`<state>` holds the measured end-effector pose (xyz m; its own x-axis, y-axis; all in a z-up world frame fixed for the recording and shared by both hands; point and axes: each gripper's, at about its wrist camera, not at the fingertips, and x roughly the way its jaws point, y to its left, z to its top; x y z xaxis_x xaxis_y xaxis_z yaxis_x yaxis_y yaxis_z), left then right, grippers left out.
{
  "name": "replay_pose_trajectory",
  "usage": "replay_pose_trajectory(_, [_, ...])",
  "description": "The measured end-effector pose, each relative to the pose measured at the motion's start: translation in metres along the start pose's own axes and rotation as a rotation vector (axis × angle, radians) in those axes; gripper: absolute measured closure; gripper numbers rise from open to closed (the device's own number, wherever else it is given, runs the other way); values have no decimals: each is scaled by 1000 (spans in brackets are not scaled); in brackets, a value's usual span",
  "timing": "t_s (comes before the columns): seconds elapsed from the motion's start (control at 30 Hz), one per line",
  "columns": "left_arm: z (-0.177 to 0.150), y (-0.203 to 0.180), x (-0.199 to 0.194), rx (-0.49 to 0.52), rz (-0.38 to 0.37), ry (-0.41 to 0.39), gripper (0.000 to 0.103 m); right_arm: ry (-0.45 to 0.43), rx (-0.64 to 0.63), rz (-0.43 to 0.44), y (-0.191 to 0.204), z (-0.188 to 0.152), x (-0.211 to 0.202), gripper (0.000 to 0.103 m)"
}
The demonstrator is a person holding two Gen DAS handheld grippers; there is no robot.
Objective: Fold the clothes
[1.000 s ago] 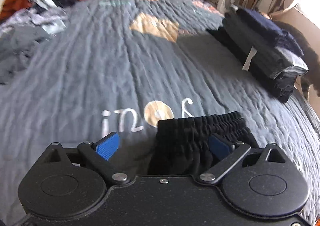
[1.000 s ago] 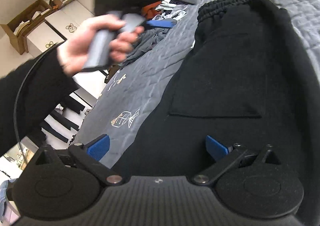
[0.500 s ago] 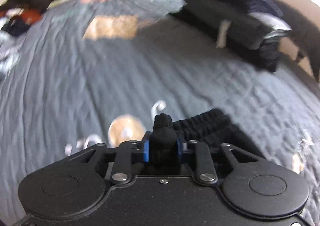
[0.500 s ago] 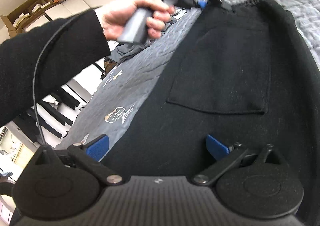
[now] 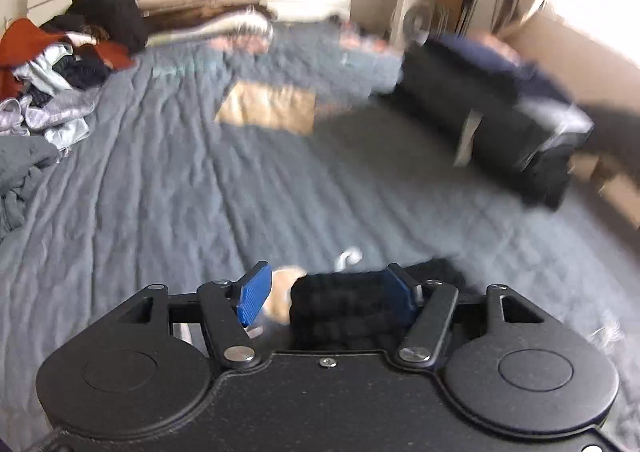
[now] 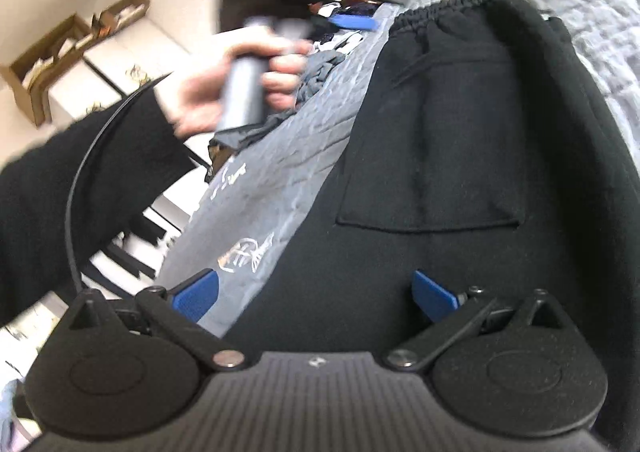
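The left gripper (image 5: pixel 326 298) has its jaws partly spread and opening, with the elastic waistband of the black trousers (image 5: pixel 344 306) lying between the blue pads (image 5: pixel 254 294); the waistband reaches the right pad, while a gap of quilt shows between it and the left pad, so the cloth is not pinched. The right gripper (image 6: pixel 314 294) stands wide apart just above the lower part of the trousers (image 6: pixel 452 155), its left pad over the edge where the cloth meets the grey quilt (image 6: pixel 276 187) and its right pad over the black fabric; whether either pad touches the cloth I cannot tell. The trousers lie flat along the near side of the bed, waistband at the far end, a patch pocket (image 6: pixel 432 147) facing up. In the right wrist view a hand (image 6: pixel 208 91) in a black sleeve (image 6: pixel 72 187) holds the handle of the left gripper, above the quilt just left of the waistband, heavily blurred. Far left on the bed lies a loose heap of clothes (image 5: pixel 52 79); far right, a stack of folded dark clothes (image 5: pixel 500 119), smeared by motion. The headboard area, a fan-like shape beside the curtain and the right rim of the left wrist view are too blurred or overexposed to make out. The trouser legs are cut off under the right gripper's body.
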<state>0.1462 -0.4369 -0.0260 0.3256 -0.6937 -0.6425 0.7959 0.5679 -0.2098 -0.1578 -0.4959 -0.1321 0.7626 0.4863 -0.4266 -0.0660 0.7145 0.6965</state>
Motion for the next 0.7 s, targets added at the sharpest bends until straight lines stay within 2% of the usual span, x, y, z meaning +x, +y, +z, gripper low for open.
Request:
replay_pose_trajectory(0.07, [-3,-15,-4,-62,-157,36,38,-12,12,-13,-1,4,-3,0])
replay_pose_trajectory(0.1, [-6,-26,-2,-77,-214,58,28,-16,19,-24,-2,6,-5,0])
replay_pose_trajectory(0.17, [-14,-51,13,-84,-303,117,21,-19,43,-54,-8,10,-12,0])
replay_pose_trajectory(0.2, [-17,-63,24,-67,-328,147,21,-25,55,-60,-12,10,-18,0])
replay_pose_trajectory(0.27, [-24,-88,51,-16,-262,178,21,-39,67,-74,-16,11,-27,0])
replay_pose_trajectory(0.33, [-29,-104,85,13,-148,262,21,-47,71,-85,-18,11,-33,0])
replay_pose_trajectory(0.4, [-33,-113,115,37,-8,343,26,-40,66,-86,-17,10,-33,0])
replay_pose_trajectory(0.43, [-33,-121,123,49,40,347,26,-35,60,-87,-16,10,-32,0])
replay_pose_trajectory(0.47, [-33,-129,125,64,63,331,37,-28,54,-88,-15,10,-30,0])
replay_pose_trajectory(0.5, [-33,-136,127,81,87,320,55,-23,52,-88,-14,10,-28,0])
replay_pose_trajectory(0.53, [-33,-139,129,90,117,317,67,-19,55,-84,-13,11,-27,0])
replay_pose_trajectory(0.57, [-33,-138,129,80,119,314,87,-18,58,-78,-12,12,-26,0])
replay_pose_trajectory(0.63, [-32,-132,124,39,76,302,93,-25,60,-69,-11,14,-27,0])
replay_pose_trajectory(0.7, [-29,-131,115,32,37,272,93,-40,66,-58,-10,15,-32,0])
